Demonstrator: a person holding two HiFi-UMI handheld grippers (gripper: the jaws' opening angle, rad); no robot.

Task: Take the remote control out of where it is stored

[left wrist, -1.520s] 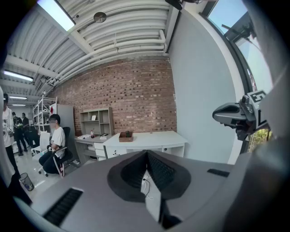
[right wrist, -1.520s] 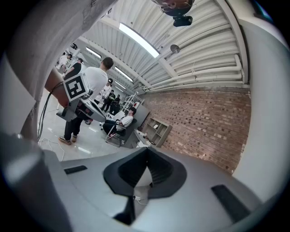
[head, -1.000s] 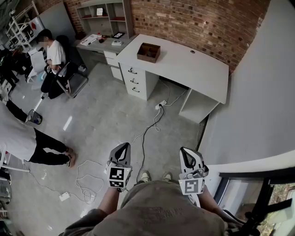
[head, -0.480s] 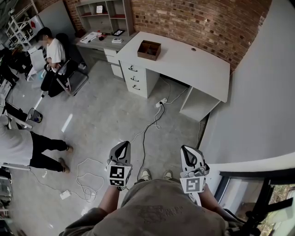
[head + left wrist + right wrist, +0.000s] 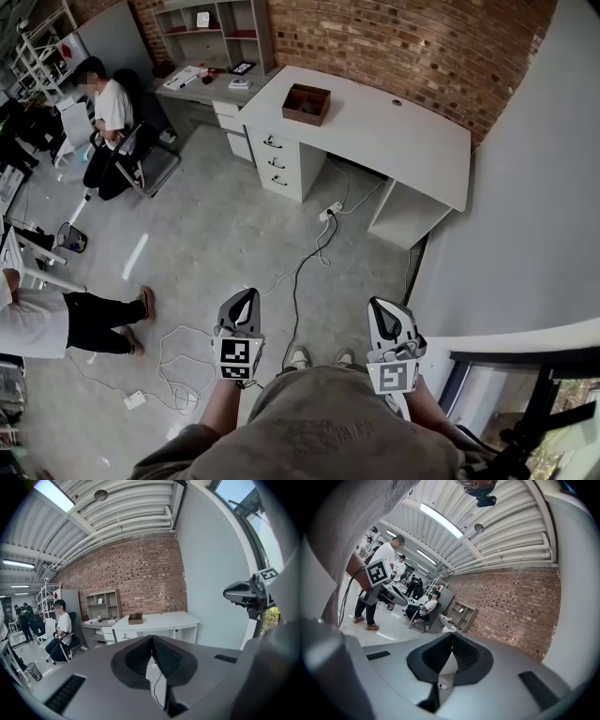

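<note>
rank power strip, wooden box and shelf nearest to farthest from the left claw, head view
1. power strip, on the floor ahead of the left claw
2. wooden box, on the white desk
3. shelf, farthest back, left of the desk

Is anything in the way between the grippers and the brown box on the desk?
Just floor, with a black cable and a power strip lying on it. The left gripper and right gripper are shut, empty. No remote shows.
</note>
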